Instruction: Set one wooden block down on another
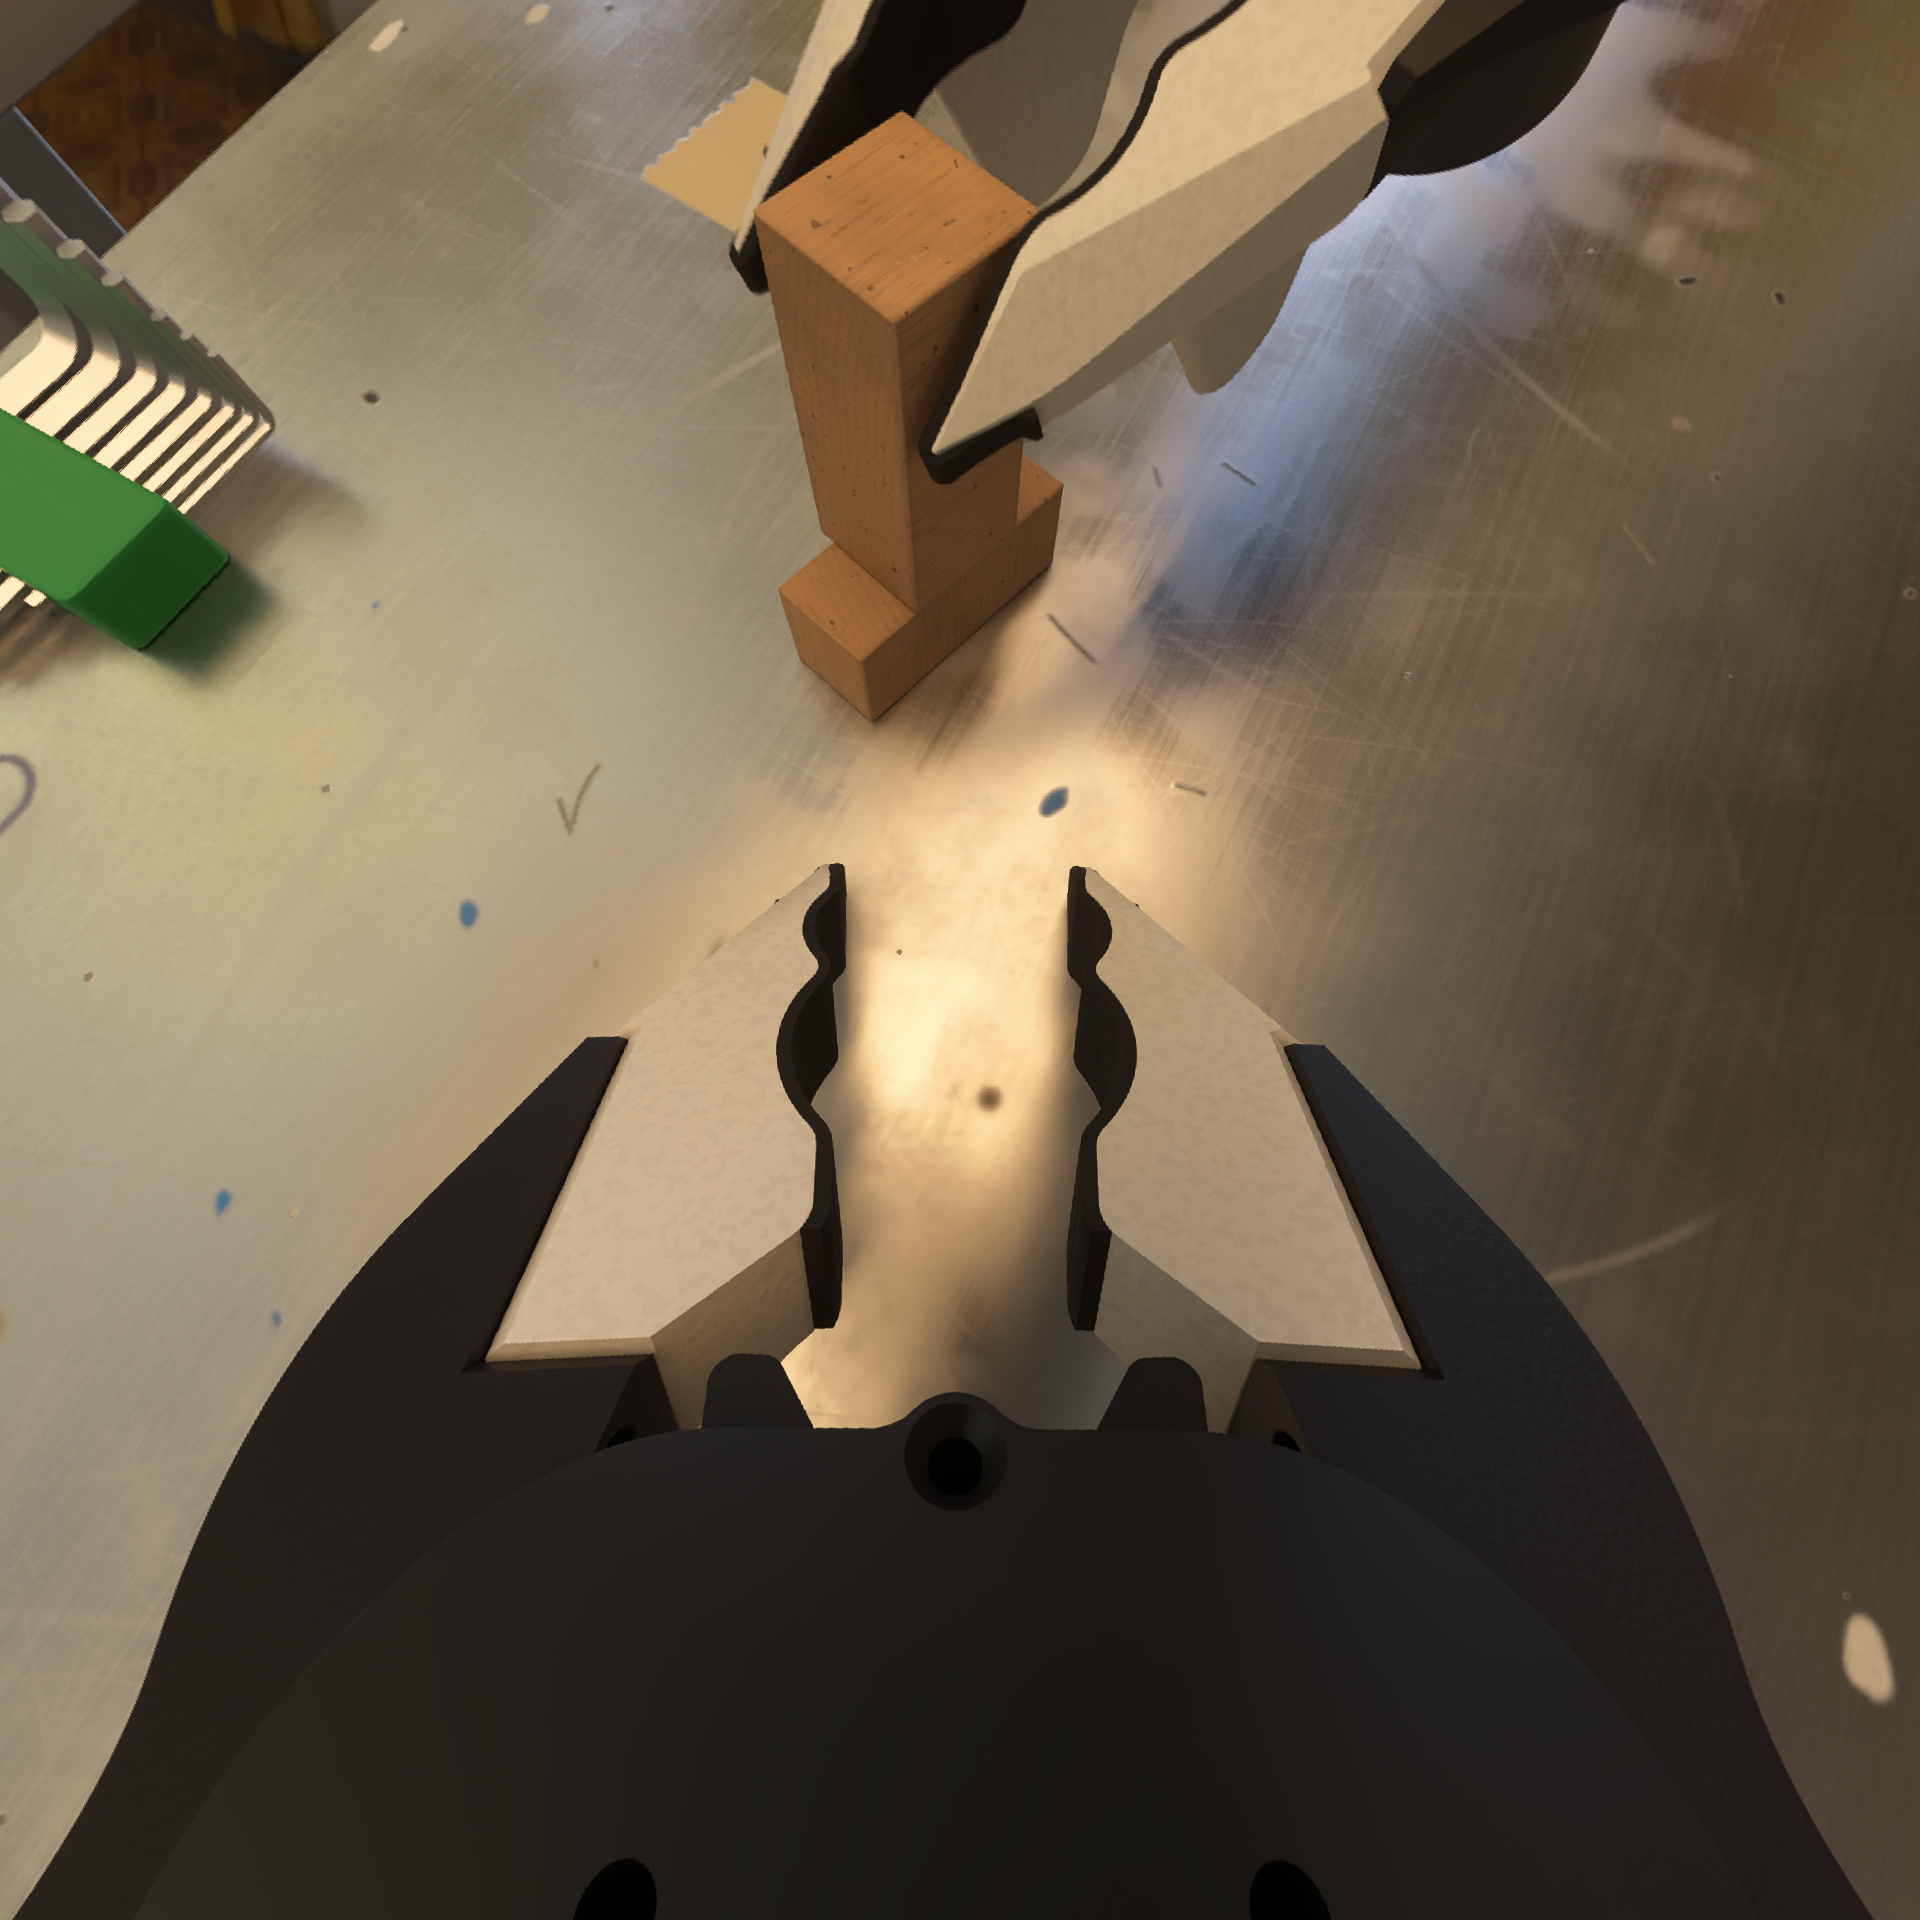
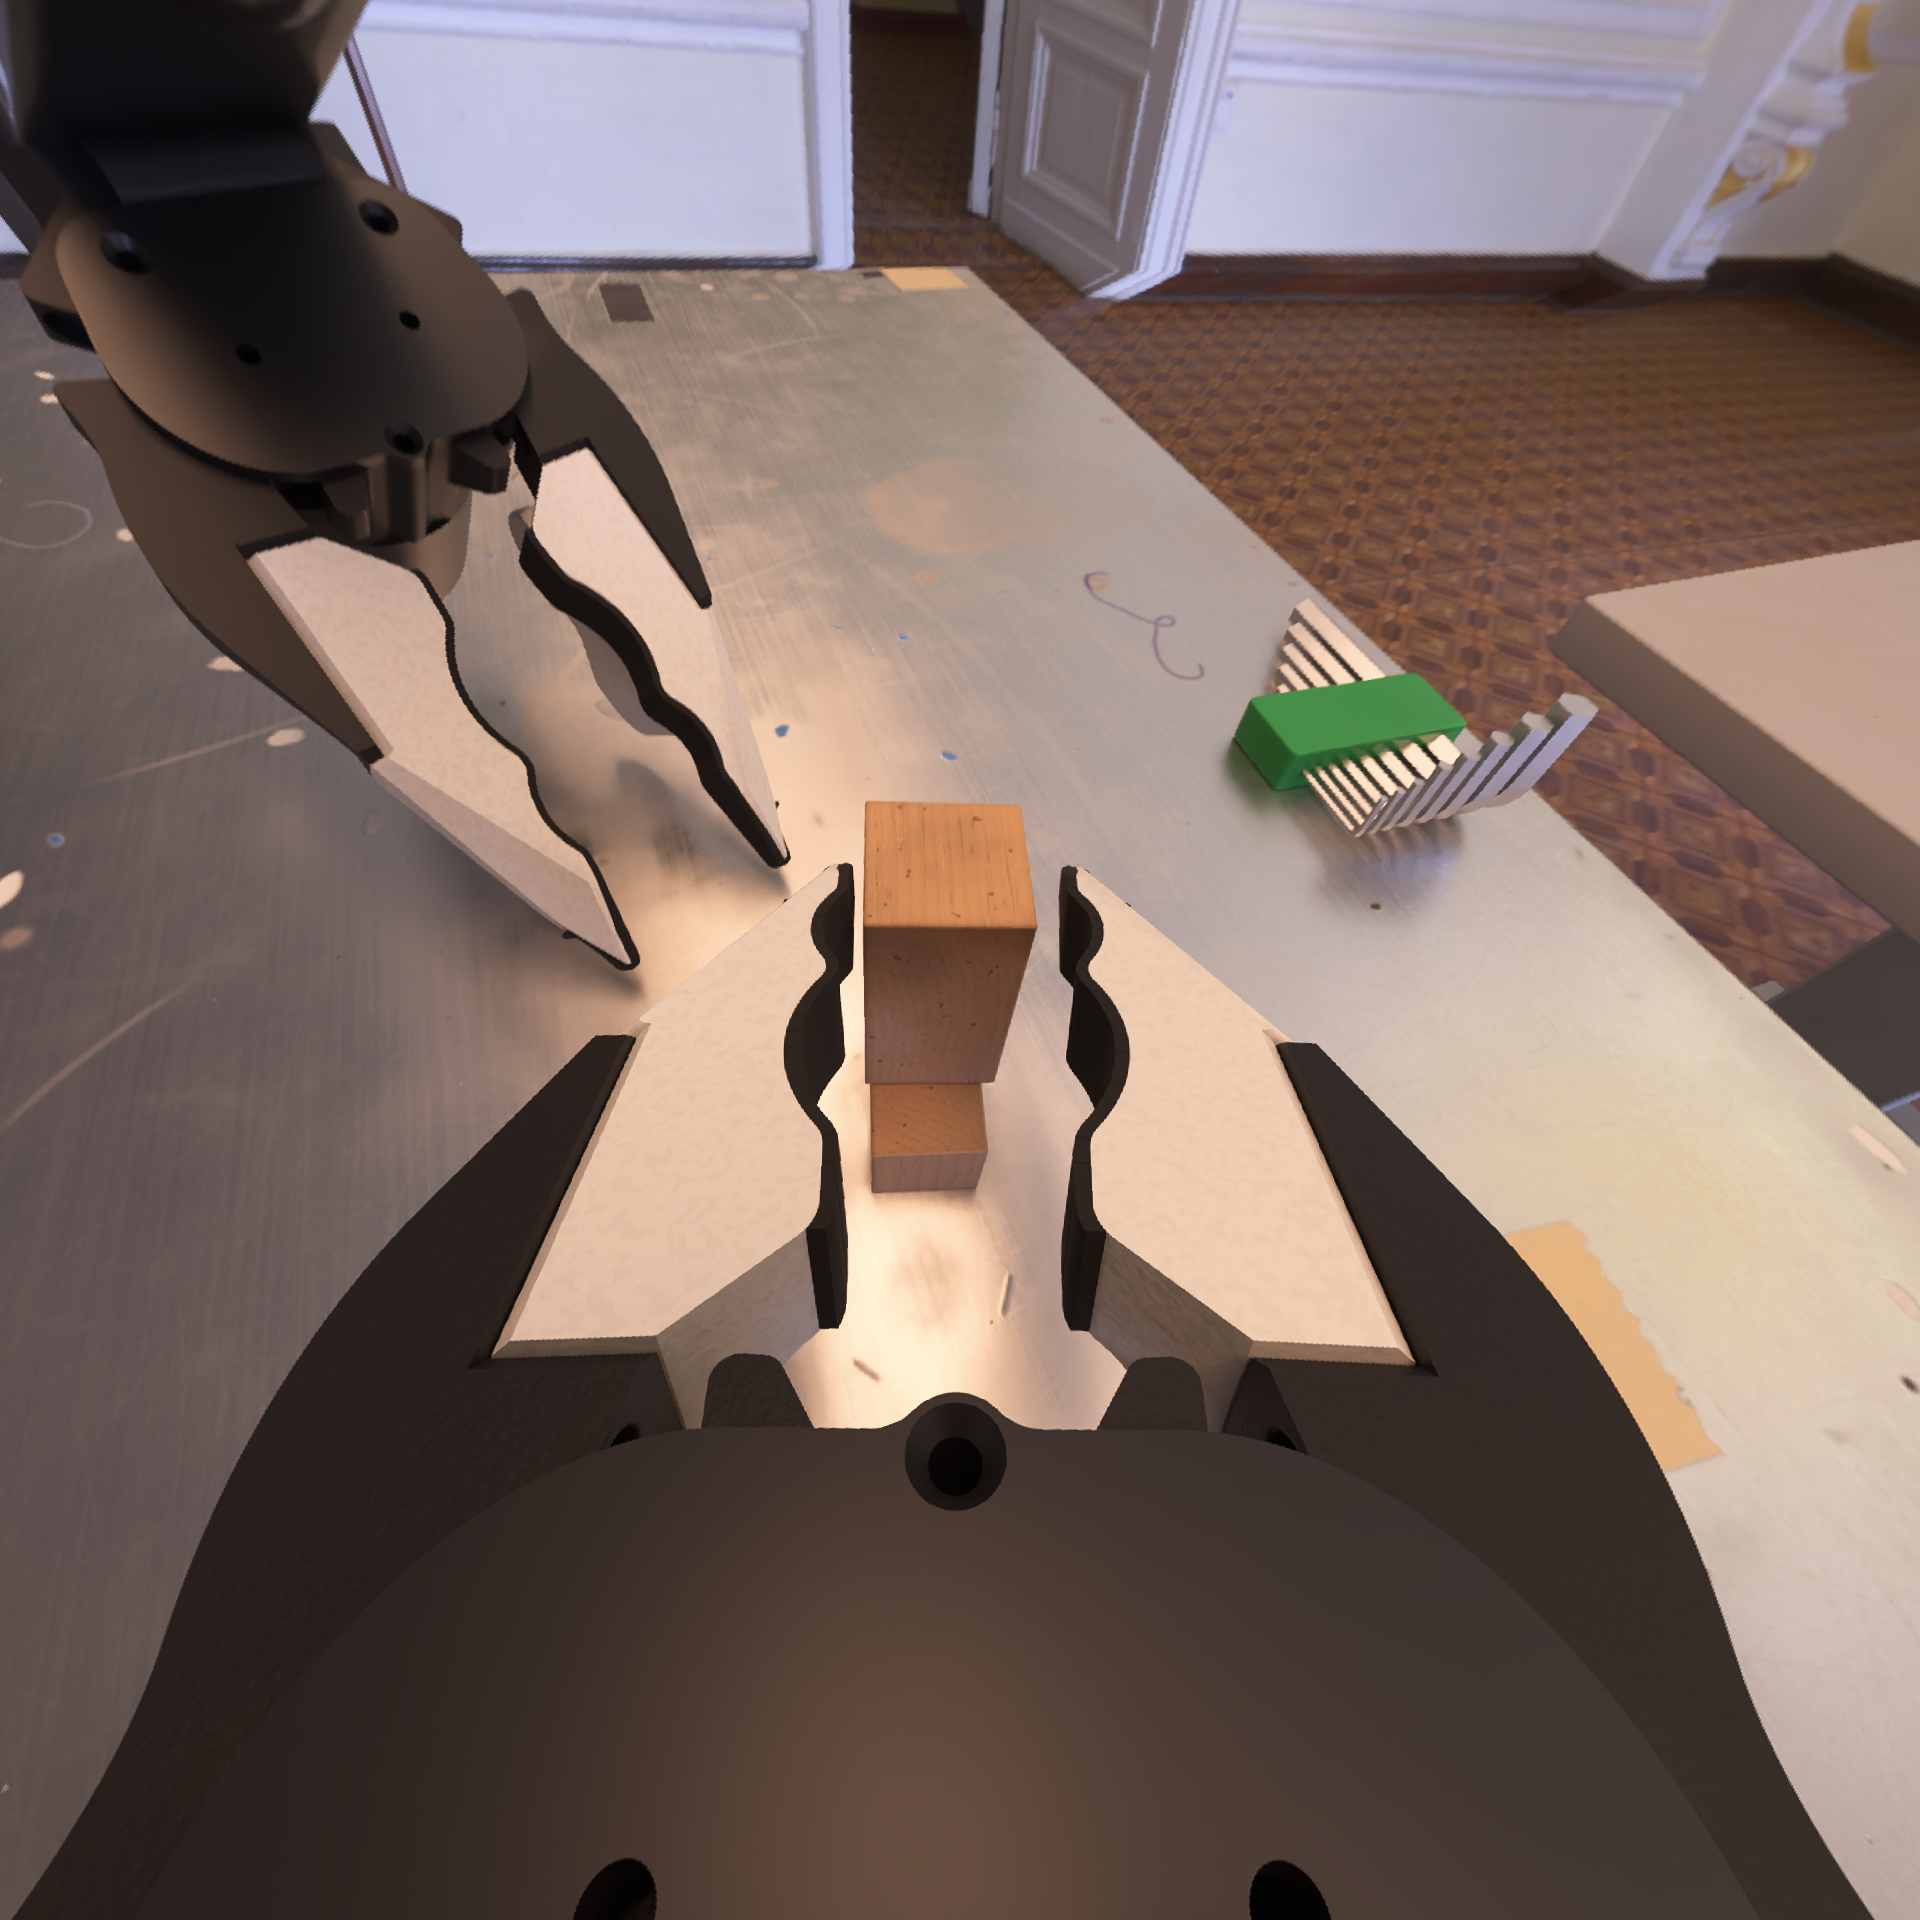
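Note:
A tall wooden block [image 1: 873, 343] stands upright on a second wooden block [image 1: 914, 634] that lies flat on the scratched metal table [image 1: 416, 935]. In the right wrist view the upright block [image 2: 945, 935] sits between my right gripper's [image 2: 954, 878] fingers with a small gap on each side, and the lower block [image 2: 927, 1132] shows beneath it. The right gripper is open and reaches down around the upright block in the left wrist view [image 1: 842, 364]. My left gripper [image 1: 956, 878] is open and empty, a short way in front of the stack; it also shows in the right wrist view [image 2: 698, 906].
A green block [image 1: 104, 540] [image 2: 1345, 727] lies on a white toothed rack [image 1: 135, 416] [image 2: 1434, 790] near the table's edge. Tan tape patches [image 1: 717, 145] [image 2: 1600, 1340] are stuck to the table. A second table [image 2: 1766, 675] stands across a strip of floor.

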`<state>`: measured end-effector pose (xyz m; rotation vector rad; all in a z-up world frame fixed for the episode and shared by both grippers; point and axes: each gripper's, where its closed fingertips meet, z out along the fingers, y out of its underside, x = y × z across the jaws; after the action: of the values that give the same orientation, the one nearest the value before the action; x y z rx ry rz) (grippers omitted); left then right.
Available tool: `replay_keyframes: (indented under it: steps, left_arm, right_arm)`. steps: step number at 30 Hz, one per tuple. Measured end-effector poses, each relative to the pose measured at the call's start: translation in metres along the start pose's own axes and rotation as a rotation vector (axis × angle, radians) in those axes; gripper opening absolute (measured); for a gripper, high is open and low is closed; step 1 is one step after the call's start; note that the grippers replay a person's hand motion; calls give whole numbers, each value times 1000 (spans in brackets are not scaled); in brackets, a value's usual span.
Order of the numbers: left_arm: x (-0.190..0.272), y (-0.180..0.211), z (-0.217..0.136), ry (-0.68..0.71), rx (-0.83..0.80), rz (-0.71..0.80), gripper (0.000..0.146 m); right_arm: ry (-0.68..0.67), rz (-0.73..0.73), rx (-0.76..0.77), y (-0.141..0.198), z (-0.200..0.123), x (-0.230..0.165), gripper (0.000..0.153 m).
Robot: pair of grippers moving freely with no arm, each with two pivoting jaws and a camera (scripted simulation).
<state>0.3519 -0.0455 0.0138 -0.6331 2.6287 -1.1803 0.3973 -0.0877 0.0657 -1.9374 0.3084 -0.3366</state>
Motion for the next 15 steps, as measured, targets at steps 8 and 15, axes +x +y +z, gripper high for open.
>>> replay_keyframes:
  steps: [8, 15]
  left_arm:
    - [13, -28, -19, -15, 141, -9, 43]
    - [-26, -68, -175, -340, 447, -258, 46]
  right_arm:
    - [70, -30, 129, -26, -14, 4, 45]
    - [92, -56, 144, -30, -17, -2, 45]
